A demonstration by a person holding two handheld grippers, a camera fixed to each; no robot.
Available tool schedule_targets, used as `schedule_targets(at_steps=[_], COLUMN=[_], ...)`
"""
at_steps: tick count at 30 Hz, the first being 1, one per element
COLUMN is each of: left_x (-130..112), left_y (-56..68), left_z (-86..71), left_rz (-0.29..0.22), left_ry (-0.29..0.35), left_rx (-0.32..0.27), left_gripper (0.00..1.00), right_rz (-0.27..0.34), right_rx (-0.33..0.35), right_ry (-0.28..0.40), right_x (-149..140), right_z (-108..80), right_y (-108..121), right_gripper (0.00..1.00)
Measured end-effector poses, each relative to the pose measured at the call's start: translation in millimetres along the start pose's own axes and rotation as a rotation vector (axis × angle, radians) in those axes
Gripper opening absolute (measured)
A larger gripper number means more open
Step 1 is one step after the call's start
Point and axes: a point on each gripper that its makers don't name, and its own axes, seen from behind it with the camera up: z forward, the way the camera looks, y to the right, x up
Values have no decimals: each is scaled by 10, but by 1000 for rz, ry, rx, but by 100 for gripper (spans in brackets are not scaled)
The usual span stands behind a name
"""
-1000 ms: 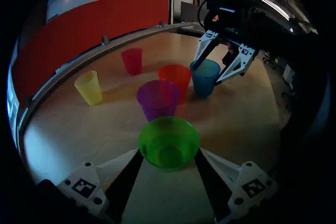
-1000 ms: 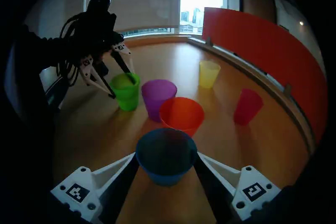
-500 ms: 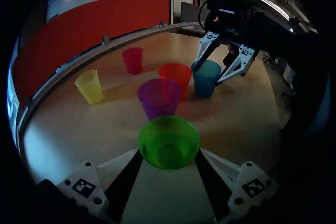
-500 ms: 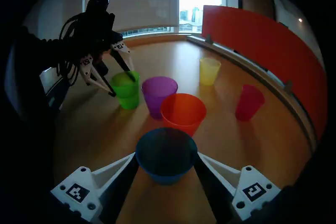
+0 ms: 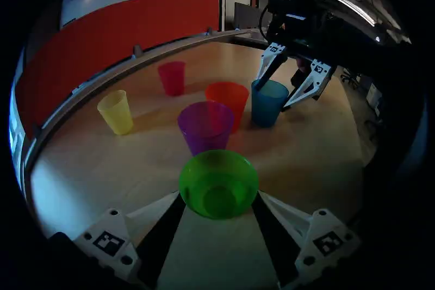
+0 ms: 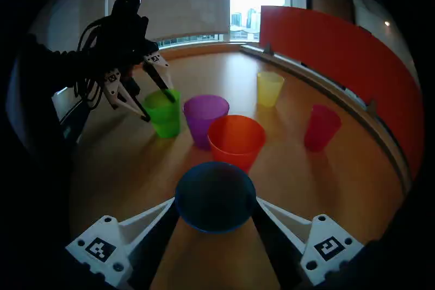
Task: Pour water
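While the left gripper (image 5: 218,196) points across the bench (image 5: 81,165), its jaws sit at medium width with one finger pressed on each side of the green cup (image 5: 218,181). The cup is upright, mouth up, nearest the camera in the left gripper view. Whether it holds water: cannot tell.

Left gripper view, going outward:
- purple cup (image 5: 205,125), just behind the green cup, upright on the bench.
- orange cup (image 5: 227,97), behind the purple cup and close beside it.
- blue cup (image 5: 269,104), just right of the orange cup, with the right gripper (image 5: 270,97) straddling it from above, one finger on each side.
- yellow cup (image 5: 115,111), well apart to the left.
- red cup (image 5: 172,78), farther back, near the bench's far edge.
- red partition (image 5: 109,29), behind the bench.

Right gripper view: jaws at medium width, both fingers against the blue cup's walls; the cup's dark mouth faces the camera. Contents: cannot tell. Whether its base touches the bench: cannot tell. Beyond it are the orange cup, then the purple, then the green cup between the left gripper's fingers. A bright window (image 6: 250,1) is at the far end.
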Motion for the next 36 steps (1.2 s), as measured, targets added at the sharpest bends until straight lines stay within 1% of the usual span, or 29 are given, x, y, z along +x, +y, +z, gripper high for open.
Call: schedule_targets(at_steps=[9, 11, 15, 18, 21, 30, 36], left_x=[-12, -49, -108, -87, -96, -166, -193], left_y=[0, 0, -2, -9, -5, 0, -11], left_z=[4, 21, 70, 75, 66, 22, -48], left_rz=[-1, -7, -15, -17, -18, 0, 13], left_ry=[-4, -17, -35, -28, -33, -63, -72], left_rx=[-2, -5, -6, -5, -8, -7, 5], left_gripper=[84, 84, 84, 84, 84, 84, 84], right_rz=[1, 0, -1, 1, 2, 11, 11], right_rx=[-5, -4, -2, -3, -7, -10, -20], right_ry=[-13, -16, -17, -18, -21, -27, -38], right_x=[-54, -74, -96, -104, -115, -165, -228], right_z=[2, 11, 21, 16, 13, -16, -71], right_y=[7, -2, -14, -13, 1, -9, -12], right_gripper=[92, 93, 96, 97, 97, 96, 97])
